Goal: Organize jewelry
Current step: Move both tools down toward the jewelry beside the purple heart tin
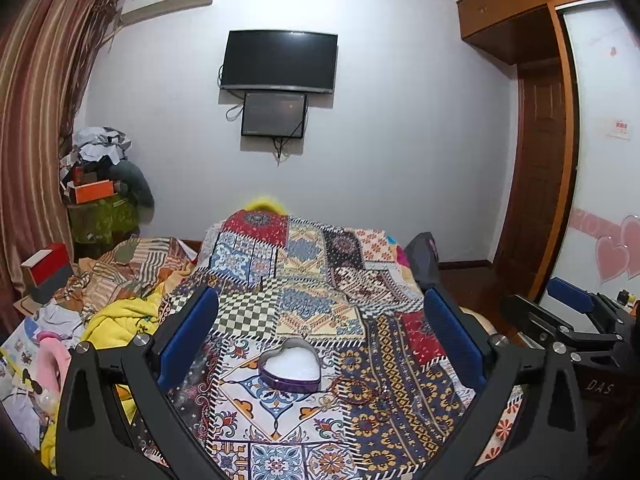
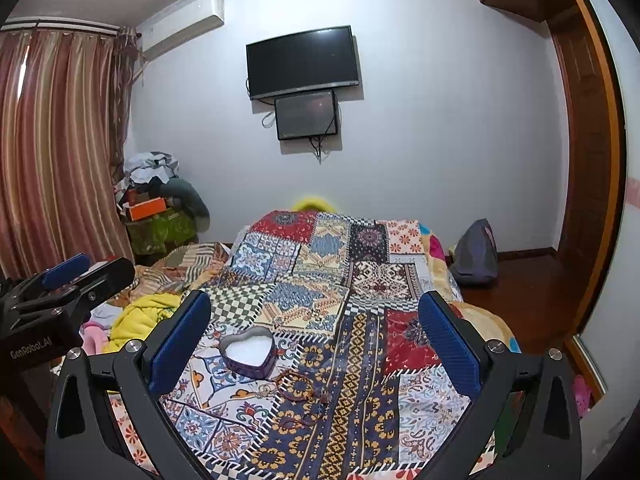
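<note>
My left gripper (image 1: 320, 336) and my right gripper (image 2: 316, 340) both hover above the patchwork bedspread (image 1: 304, 276) with jaws spread wide, nothing between the blue pads (image 1: 188, 336). The heart-shaped tin (image 1: 290, 366), lidless with a white interior, rests on the spread ahead of both. Dark red bracelets (image 2: 296, 384) lie just right of it and nearer to me, touching the cloth. On the far wall hangs a television (image 1: 280, 60).
</note>
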`<action>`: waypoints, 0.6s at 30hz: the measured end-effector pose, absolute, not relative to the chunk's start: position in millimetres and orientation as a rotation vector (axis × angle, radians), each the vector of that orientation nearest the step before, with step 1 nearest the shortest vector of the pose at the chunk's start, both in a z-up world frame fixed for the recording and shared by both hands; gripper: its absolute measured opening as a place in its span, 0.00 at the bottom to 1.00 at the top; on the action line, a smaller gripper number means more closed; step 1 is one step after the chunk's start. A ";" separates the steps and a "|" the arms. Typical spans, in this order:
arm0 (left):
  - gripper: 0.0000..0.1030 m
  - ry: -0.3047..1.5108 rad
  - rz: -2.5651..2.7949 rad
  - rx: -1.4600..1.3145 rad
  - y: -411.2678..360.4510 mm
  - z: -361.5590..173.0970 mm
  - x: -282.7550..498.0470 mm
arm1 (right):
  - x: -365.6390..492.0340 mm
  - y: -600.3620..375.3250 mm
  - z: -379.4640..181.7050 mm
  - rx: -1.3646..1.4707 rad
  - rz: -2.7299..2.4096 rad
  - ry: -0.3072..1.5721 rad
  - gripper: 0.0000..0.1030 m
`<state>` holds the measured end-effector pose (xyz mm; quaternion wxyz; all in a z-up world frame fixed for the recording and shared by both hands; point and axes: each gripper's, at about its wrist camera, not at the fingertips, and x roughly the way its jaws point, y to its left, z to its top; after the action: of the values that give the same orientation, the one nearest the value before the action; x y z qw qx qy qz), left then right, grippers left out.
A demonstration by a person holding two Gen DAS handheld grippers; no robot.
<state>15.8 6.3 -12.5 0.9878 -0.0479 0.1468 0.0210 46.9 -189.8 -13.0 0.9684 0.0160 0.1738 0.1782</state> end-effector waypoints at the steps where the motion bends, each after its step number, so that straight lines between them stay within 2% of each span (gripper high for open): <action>1: 1.00 0.305 0.043 -0.097 7.7 -14.8 18.8 | 49.8 -189.3 -16.0 0.030 0.358 0.364 1.00; 14: 1.00 0.526 0.101 -0.104 22.1 -74.2 70.7 | 88.9 -186.3 -77.5 -0.023 0.331 0.570 1.00; 18: 0.98 0.600 0.122 -0.104 28.7 -98.5 83.4 | 96.9 -186.9 -97.6 -0.061 0.332 0.647 0.92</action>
<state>83.4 28.7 -98.5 0.9522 -0.0510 0.2951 0.0600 96.9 -186.9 -97.6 0.9341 -0.0298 0.3166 0.1625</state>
